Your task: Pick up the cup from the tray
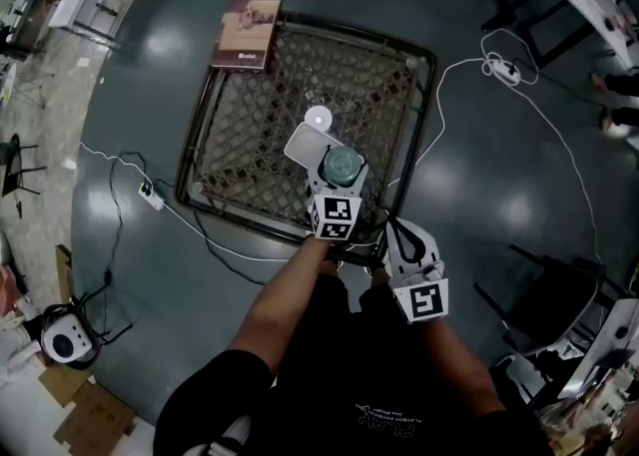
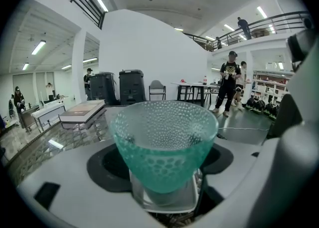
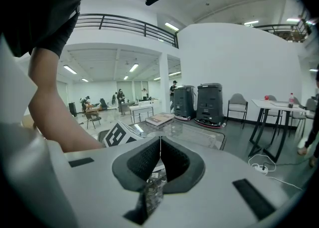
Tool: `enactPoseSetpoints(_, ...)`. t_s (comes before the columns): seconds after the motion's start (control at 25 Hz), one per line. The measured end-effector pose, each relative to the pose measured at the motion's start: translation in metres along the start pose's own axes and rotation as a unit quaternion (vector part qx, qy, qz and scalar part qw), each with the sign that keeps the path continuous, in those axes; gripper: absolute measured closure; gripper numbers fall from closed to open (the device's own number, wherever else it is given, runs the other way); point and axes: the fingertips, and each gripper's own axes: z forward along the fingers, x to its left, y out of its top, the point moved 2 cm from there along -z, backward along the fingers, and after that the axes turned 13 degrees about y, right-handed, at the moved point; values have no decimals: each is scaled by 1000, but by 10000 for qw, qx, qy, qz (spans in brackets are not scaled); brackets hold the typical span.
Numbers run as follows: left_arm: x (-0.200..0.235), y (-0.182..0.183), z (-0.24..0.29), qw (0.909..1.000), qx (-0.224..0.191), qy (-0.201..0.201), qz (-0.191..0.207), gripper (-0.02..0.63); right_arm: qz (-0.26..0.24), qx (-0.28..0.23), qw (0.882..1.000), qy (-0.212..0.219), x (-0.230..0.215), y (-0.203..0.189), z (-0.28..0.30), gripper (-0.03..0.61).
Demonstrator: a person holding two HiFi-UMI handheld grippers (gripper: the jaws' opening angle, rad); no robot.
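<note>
A teal dimpled glass cup (image 2: 163, 142) stands upright on a small square clear tray (image 2: 162, 201), right between the wide-set jaws of my left gripper (image 2: 162, 164). The black pads (image 2: 102, 167) flank the cup closely on both sides. From the head view, the cup (image 1: 342, 166) and left gripper (image 1: 334, 170) are over the near edge of a black mesh table (image 1: 290, 85). My right gripper (image 1: 401, 236) hangs just right of it, off the table's front corner. Its pads (image 3: 149, 159) meet with nothing between them.
A brown book (image 1: 247, 32) lies at the table's far left corner and a small white disc (image 1: 318, 117) sits near the cup. White cables and power strips (image 1: 152, 195) (image 1: 502, 69) trail across the grey floor. People (image 2: 229, 85) stand in the hall beyond.
</note>
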Motion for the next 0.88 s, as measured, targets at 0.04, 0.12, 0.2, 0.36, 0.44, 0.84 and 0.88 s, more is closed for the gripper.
enactPoseSetpoints(0.04,0,0,-1,10000,-11,-7,-1,232,-13,4,10000,10,0,-1,1,568)
enactPoseSetpoints(0.12,2,2,-3,10000,-48,-16,-8,232,-12,5,10000,12,0,-1,2,568)
enactPoseSetpoints(0.2,3,9,-7,9999,-99,-26,-32,232,-12,-7,10000,11,-2,1,4,568)
enactPoseSetpoints(0.36,3,24,-22,9996,-244,-63,-139,232,-124,5,9999,83,-1,4,7,568)
enactPoseSetpoints(0.44,7,31,-33,9993,-306,-59,-207,232,-142,-69,9998,120,3,8,11,568)
enactPoseSetpoints(0.84,18,60,-100,9982,-504,74,-312,233,-299,-297,9987,297,11,26,12,568)
enactPoseSetpoints(0.88,20,63,-107,9981,-501,80,-357,233,-342,-323,9984,319,12,29,13,568)
